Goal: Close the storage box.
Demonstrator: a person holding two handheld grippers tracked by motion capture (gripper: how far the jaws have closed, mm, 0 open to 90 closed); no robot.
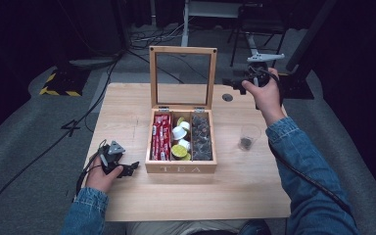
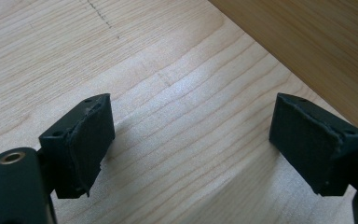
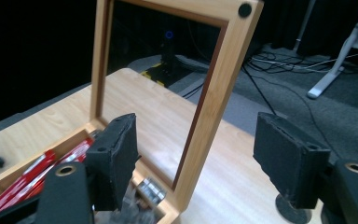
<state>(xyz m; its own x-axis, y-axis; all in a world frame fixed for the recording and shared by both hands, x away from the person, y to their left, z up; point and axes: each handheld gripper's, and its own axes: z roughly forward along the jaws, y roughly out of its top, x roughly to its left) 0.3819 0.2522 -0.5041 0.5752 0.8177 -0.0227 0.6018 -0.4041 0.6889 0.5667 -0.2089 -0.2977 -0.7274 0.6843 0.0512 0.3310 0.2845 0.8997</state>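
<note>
A wooden tea box (image 1: 181, 169) stands mid-table with its glass lid (image 1: 182, 50) upright. Inside lie red packets (image 1: 161, 137), white and green capsules (image 1: 180, 133) and dark sachets (image 1: 201, 137). My left gripper (image 1: 133, 168) rests low by the box's front left corner. In the left gripper view it (image 2: 191, 135) is open over bare wood, with the box wall (image 2: 317, 42) ahead. My right gripper (image 1: 230, 83) is held up behind the lid's right edge. It (image 3: 200, 149) is open and holds nothing, facing the lid frame (image 3: 214, 93), with the red packets (image 3: 28, 177) below it.
A small glass cup (image 1: 248, 136) with something dark in it stands right of the box. A round grommet (image 1: 227, 97) sits in the table (image 1: 127, 107) near the back edge. Cables and stand legs cover the floor beyond.
</note>
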